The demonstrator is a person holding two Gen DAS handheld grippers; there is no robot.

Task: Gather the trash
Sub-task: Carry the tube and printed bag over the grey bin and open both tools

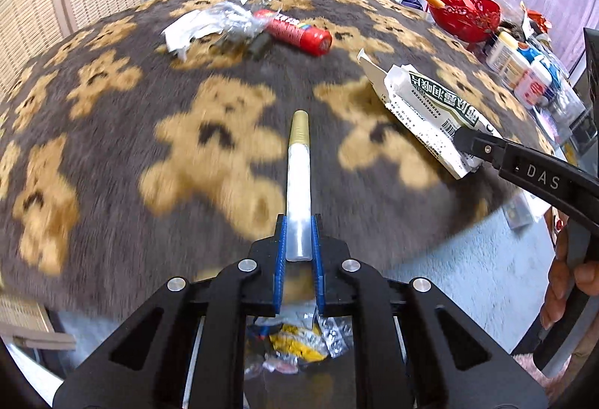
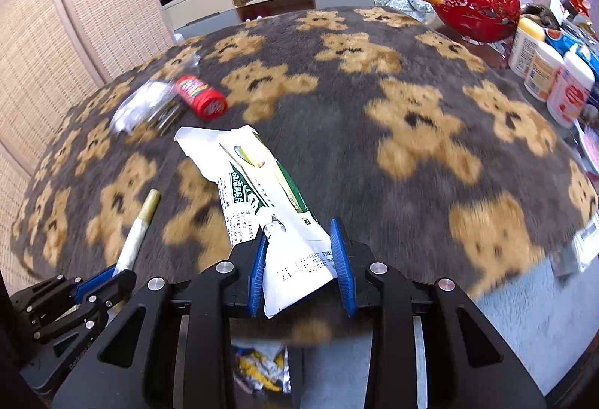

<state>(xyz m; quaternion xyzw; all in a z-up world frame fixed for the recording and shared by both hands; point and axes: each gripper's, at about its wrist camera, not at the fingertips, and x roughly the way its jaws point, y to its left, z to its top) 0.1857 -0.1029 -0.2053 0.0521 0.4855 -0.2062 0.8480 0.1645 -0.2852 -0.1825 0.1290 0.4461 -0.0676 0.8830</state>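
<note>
Both grippers loaded: left gripper (image 1: 298,252) pinches white tube (image 1: 298,180) by its base, gold cap forward; right gripper (image 2: 299,270) has jaws around white-green wrapper (image 2: 269,199), left pad touching, right-side contact unclear. Bear-print blanket (image 1: 112,154) beneath, blurred; red can (image 1: 299,31) beside crumpled plastic (image 1: 209,23) far side; trash below table edge hard to make out.

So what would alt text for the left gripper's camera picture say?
The left gripper clamps a white tube with a gold cap above a teddy-bear blanket. To the right, the other gripper holds a white-and-green wrapper; a red can lies farther back.
</note>
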